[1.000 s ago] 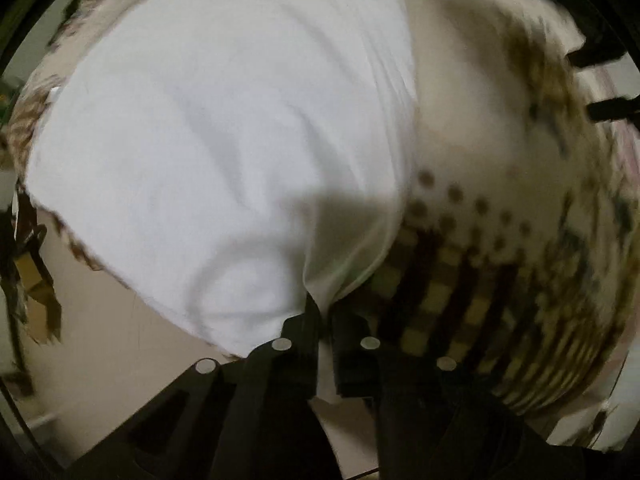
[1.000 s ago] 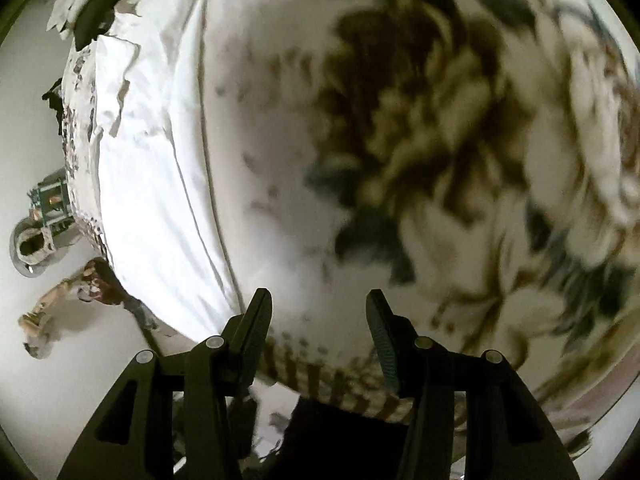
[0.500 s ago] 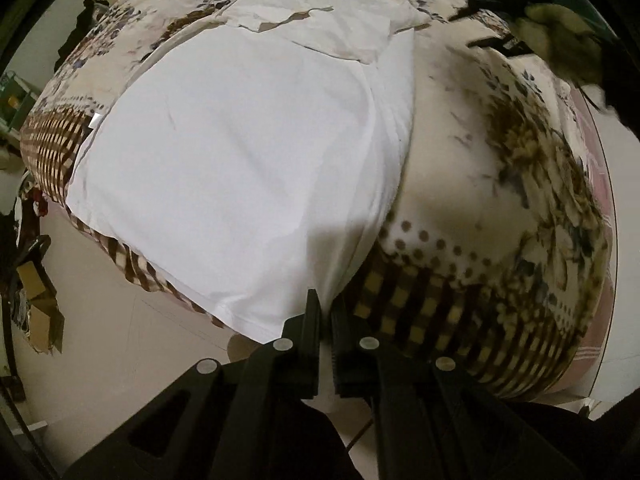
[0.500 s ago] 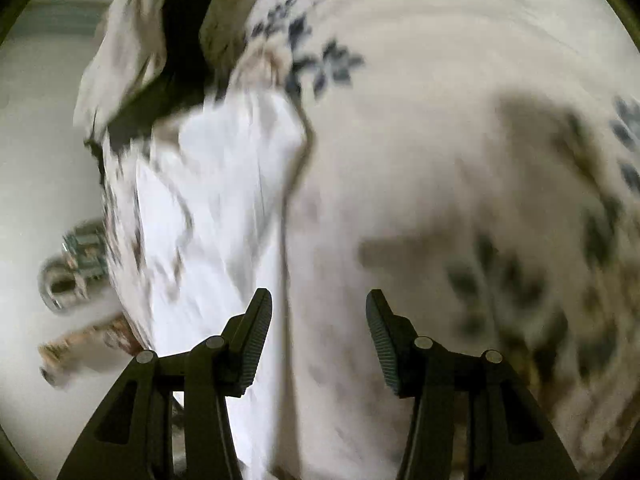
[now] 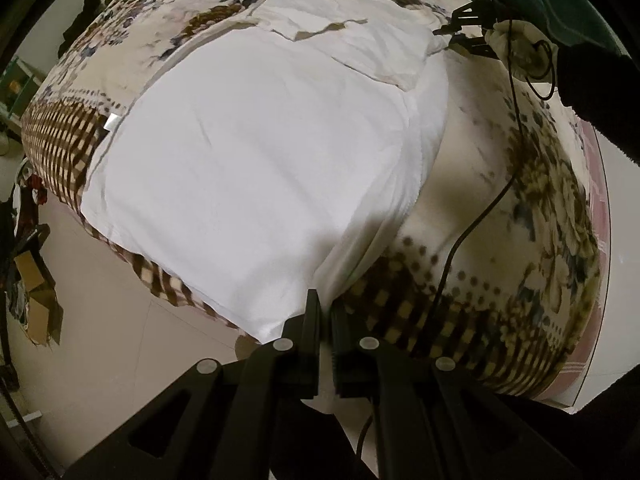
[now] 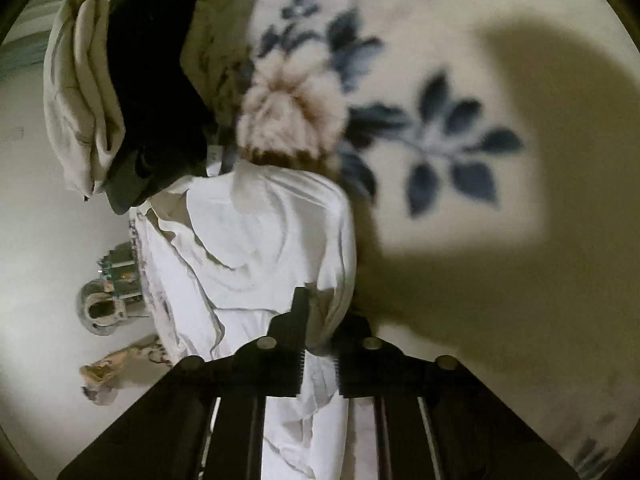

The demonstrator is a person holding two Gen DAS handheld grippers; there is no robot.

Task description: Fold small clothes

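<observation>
A white shirt (image 5: 256,152) lies spread flat on a floral blanket (image 5: 520,184), its sleeves folded in at the far end. My left gripper (image 5: 324,304) is shut on the shirt's near hem corner at the bed's edge. In the left wrist view my right gripper (image 5: 460,36) sits at the shirt's far right shoulder. In the right wrist view my right gripper (image 6: 320,320) is shut on the white shirt (image 6: 256,248) at its shoulder fold near the collar.
A pile of black and cream clothes (image 6: 132,92) lies beyond the collar. A cable (image 5: 480,208) runs across the blanket on the right. The floor (image 5: 100,320) lies below the bed edge, with a cardboard box (image 5: 36,296) at left and a metal pot (image 6: 100,308).
My right gripper swept along the blanket to the shirt's shoulder and shut on it. My left gripper kept its hold on the hem and drew back, so more of the shirt shows.
</observation>
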